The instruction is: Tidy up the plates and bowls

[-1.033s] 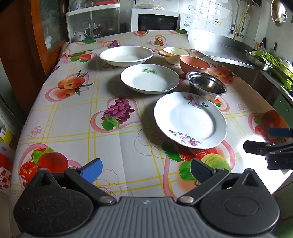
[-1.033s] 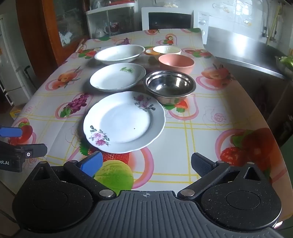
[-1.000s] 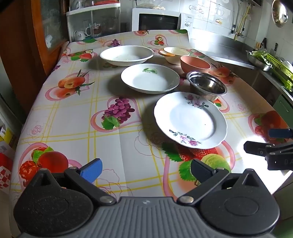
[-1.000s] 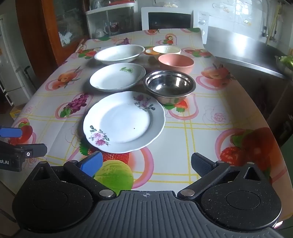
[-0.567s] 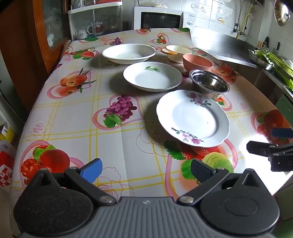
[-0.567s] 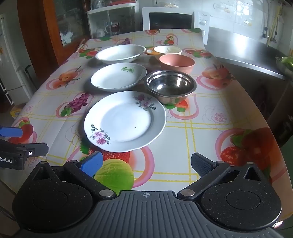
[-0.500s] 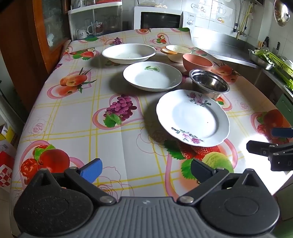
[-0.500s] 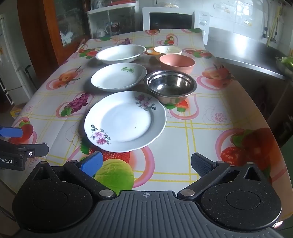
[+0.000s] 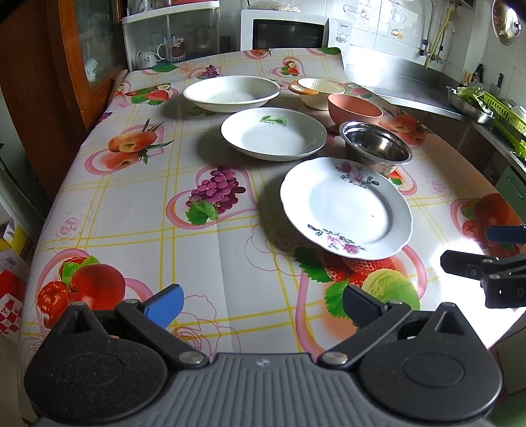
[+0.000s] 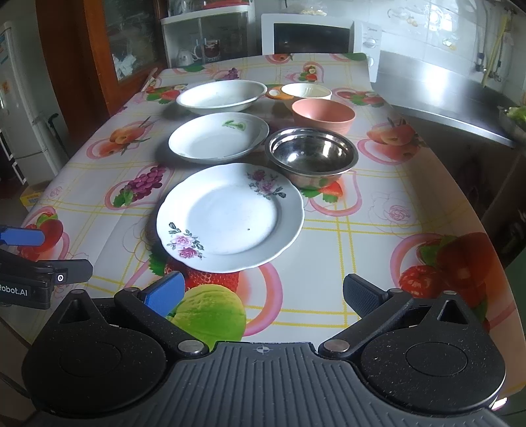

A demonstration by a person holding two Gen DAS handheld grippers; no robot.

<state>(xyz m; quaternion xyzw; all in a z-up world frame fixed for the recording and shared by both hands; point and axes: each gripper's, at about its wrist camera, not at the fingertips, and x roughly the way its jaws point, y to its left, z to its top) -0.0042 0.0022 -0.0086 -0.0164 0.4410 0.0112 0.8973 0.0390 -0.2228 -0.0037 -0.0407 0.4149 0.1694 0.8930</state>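
Note:
A flowered white plate [image 9: 346, 210] [image 10: 230, 215] lies nearest me on the fruit-print table. Behind it sit a steel bowl [image 9: 376, 146] [image 10: 311, 154], a white deep plate with a green mark [image 9: 273, 138] [image 10: 218, 137], a pink bowl [image 9: 355, 107] [image 10: 323, 115], a large white dish [image 9: 231, 92] [image 10: 222, 95] and a small cream bowl [image 9: 315, 88] [image 10: 306, 92]. My left gripper [image 9: 261, 305] is open and empty above the table's near edge. My right gripper [image 10: 263, 294] is open and empty, just short of the flowered plate. Each gripper shows at the side of the other's view.
A microwave [image 9: 289, 31] and a glass cabinet [image 9: 171, 36] stand behind the table. A wooden cupboard [image 9: 59, 65] is on the left. A steel counter [image 9: 420, 85] with a green dish rack [image 9: 503, 111] runs along the right.
Both grippers have moved slightly forward over the table, so the dishes sit a little closer. The jaws stay open. No dish has moved.

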